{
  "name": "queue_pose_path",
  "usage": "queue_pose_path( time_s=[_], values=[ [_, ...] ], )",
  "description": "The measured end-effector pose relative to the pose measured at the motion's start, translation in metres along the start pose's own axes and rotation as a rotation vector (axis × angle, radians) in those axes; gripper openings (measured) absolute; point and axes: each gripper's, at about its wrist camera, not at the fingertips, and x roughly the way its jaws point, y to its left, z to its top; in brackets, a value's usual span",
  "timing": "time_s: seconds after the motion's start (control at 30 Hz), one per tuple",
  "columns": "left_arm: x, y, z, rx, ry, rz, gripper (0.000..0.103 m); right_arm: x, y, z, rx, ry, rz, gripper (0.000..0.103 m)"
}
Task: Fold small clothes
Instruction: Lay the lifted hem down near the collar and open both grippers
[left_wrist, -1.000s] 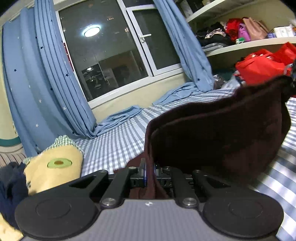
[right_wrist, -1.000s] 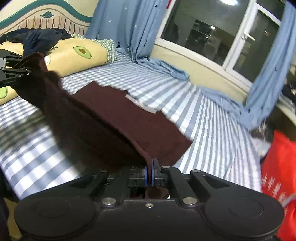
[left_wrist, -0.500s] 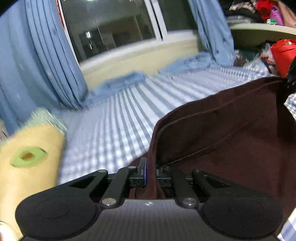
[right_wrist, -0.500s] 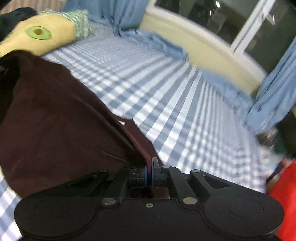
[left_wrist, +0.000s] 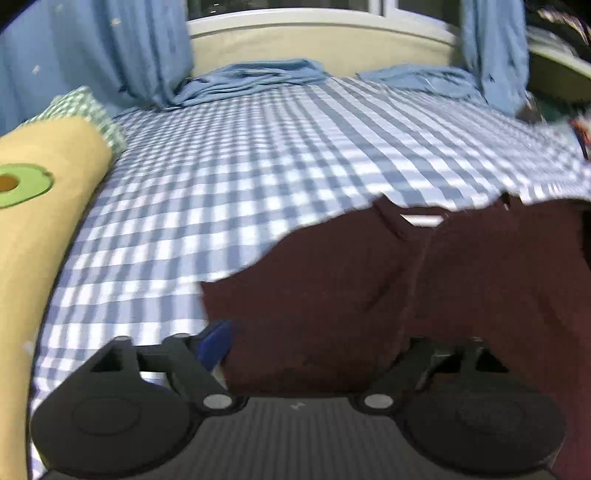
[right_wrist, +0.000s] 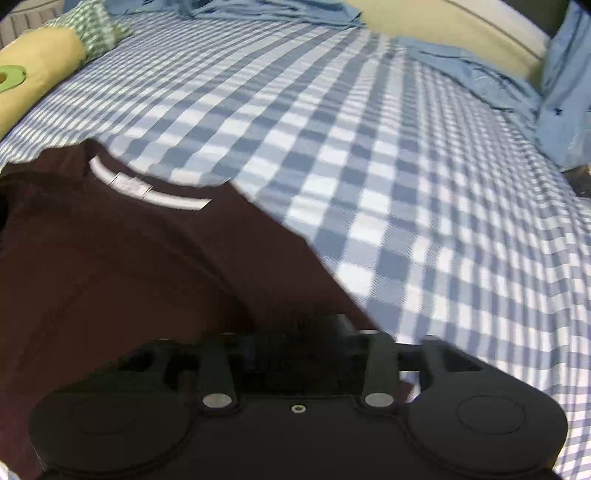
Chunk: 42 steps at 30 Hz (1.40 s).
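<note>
Left gripper (left_wrist: 314, 343): fingers spread wide, blue pad (left_wrist: 214, 343) clear of cloth, nothing held. Right gripper (right_wrist: 295, 332): linkage looks spread, tips blurred against dark fabric; grip state cannot tell. Dark maroon garment (right_wrist: 129, 266) lies flat on checked bed sheet (right_wrist: 406, 184), at near edge of bed; white neck label (right_wrist: 147, 188) faces far side. Yellow avocado pillow (left_wrist: 40, 206) along left edge. Judgement: light, limp knit, no stiffness, sags when lifted, drags on sheet. Best hold: pinch at hem corners or shoulder seams, both layers together.
</note>
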Motion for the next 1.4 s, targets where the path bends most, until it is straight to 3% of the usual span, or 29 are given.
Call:
queue_pose_path(
  time_s=[0.13, 0.27, 0.4, 0.47, 0.63, 0.77, 0.83, 0.9, 0.93, 1.07, 1.2, 1.4],
  values=[
    [-0.015, 0.028, 0.014, -0.048, -0.023, 0.033, 0.089, -0.014, -0.024, 0.001, 0.07, -0.025, 0.04, 0.079],
    [-0.032, 0.055, 0.033, -0.093, -0.046, 0.129, 0.089, -0.023, -0.052, 0.006, 0.181, 0.016, 0.102, 0.08],
    [-0.055, 0.057, 0.039, -0.071, -0.106, 0.148, 0.089, -0.05, -0.072, 0.011, 0.272, -0.113, 0.016, 0.08],
    [-0.06, 0.048, 0.035, -0.075, -0.126, 0.103, 0.089, -0.062, -0.075, 0.006, 0.296, -0.173, 0.056, 0.081],
    [-0.052, 0.002, 0.006, -0.05, -0.129, -0.091, 0.089, -0.049, -0.051, -0.021, 0.302, -0.192, 0.308, 0.081],
    [-0.016, -0.016, -0.009, -0.043, -0.04, -0.081, 0.088, -0.015, -0.03, -0.035, 0.318, -0.16, 0.379, 0.078],
    [-0.005, -0.01, -0.013, -0.06, -0.008, -0.059, 0.086, 0.003, -0.033, -0.04, 0.388, -0.126, 0.341, 0.071],
    [-0.012, -0.002, -0.018, -0.048, -0.023, -0.047, 0.085, 0.013, -0.043, -0.045, 0.46, -0.102, 0.31, 0.05],
    [-0.019, 0.003, -0.02, -0.045, -0.035, -0.051, 0.085, 0.012, -0.044, -0.048, 0.47, -0.098, 0.307, 0.049],
    [-0.073, 0.027, -0.036, -0.062, -0.096, -0.101, 0.094, -0.027, -0.024, -0.064, 0.381, -0.175, 0.314, 0.071],
    [-0.123, 0.048, -0.077, -0.115, -0.127, -0.26, 0.096, -0.077, 0.007, -0.099, 0.201, -0.218, 0.381, 0.072],
    [-0.135, 0.071, -0.136, -0.222, -0.115, -0.37, 0.089, -0.105, 0.053, -0.144, 0.092, -0.195, 0.403, 0.073]
  ],
)
